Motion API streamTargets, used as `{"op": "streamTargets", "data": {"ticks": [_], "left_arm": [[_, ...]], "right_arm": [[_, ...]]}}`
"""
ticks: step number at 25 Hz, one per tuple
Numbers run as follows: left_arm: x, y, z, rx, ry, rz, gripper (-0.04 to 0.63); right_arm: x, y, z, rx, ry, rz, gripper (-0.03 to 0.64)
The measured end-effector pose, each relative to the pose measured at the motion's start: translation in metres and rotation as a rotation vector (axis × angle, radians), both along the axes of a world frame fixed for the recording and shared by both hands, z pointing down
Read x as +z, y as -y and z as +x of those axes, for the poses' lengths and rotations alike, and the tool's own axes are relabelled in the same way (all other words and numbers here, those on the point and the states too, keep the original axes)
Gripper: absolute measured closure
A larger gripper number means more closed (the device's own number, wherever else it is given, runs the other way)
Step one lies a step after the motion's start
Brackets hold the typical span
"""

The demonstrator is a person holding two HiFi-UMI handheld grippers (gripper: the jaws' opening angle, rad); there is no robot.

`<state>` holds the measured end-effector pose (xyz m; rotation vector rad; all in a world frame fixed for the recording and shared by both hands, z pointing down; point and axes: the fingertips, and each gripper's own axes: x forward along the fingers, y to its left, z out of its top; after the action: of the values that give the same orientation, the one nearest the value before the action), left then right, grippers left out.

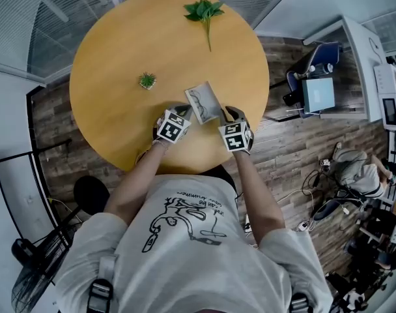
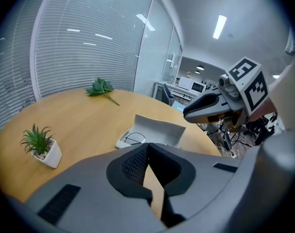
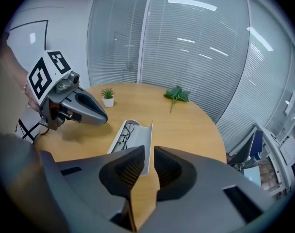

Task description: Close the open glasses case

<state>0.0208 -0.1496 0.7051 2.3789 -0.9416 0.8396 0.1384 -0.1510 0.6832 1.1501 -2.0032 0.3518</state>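
Observation:
An open white glasses case (image 1: 203, 101) lies on the round wooden table (image 1: 120, 51) near its front edge, lid raised. Dark-framed glasses (image 2: 133, 139) rest in its tray. In the left gripper view the case (image 2: 155, 130) sits just beyond my left gripper (image 2: 148, 144), whose tips meet with nothing between them. My right gripper (image 3: 147, 154) hovers over the near end of the case (image 3: 133, 137), its jaws a narrow gap apart and empty. In the head view the left gripper (image 1: 182, 111) and right gripper (image 1: 228, 114) flank the case's near end.
A small potted plant (image 1: 146, 80) stands left of the case and a green leaf sprig (image 1: 204, 10) lies at the table's far side. Office chairs, cables and a desk (image 1: 328, 83) crowd the floor to the right.

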Motion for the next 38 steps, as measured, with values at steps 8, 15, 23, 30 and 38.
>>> {"op": "streamTargets", "data": {"ticks": [8, 15, 23, 30, 38], "left_arm": [[-0.034, -0.003, -0.007, -0.024, -0.046, 0.063, 0.575], [-0.066, -0.008, -0.017, -0.065, -0.101, 0.093, 0.575], [-0.107, -0.007, -0.024, -0.103, -0.147, 0.159, 0.575], [-0.138, -0.01, -0.033, -0.116, -0.177, 0.212, 0.575], [-0.171, -0.021, -0.038, -0.115, -0.215, 0.264, 0.575]], "right_arm": [[-0.027, 0.002, -0.001, 0.028, 0.072, 0.033, 0.565], [-0.059, -0.001, -0.012, 0.036, 0.136, 0.078, 0.577], [-0.087, -0.003, -0.017, 0.028, 0.168, 0.108, 0.587], [-0.113, -0.008, -0.026, 0.014, 0.201, 0.131, 0.592], [-0.141, -0.017, -0.03, -0.02, 0.208, 0.165, 0.597]]}}
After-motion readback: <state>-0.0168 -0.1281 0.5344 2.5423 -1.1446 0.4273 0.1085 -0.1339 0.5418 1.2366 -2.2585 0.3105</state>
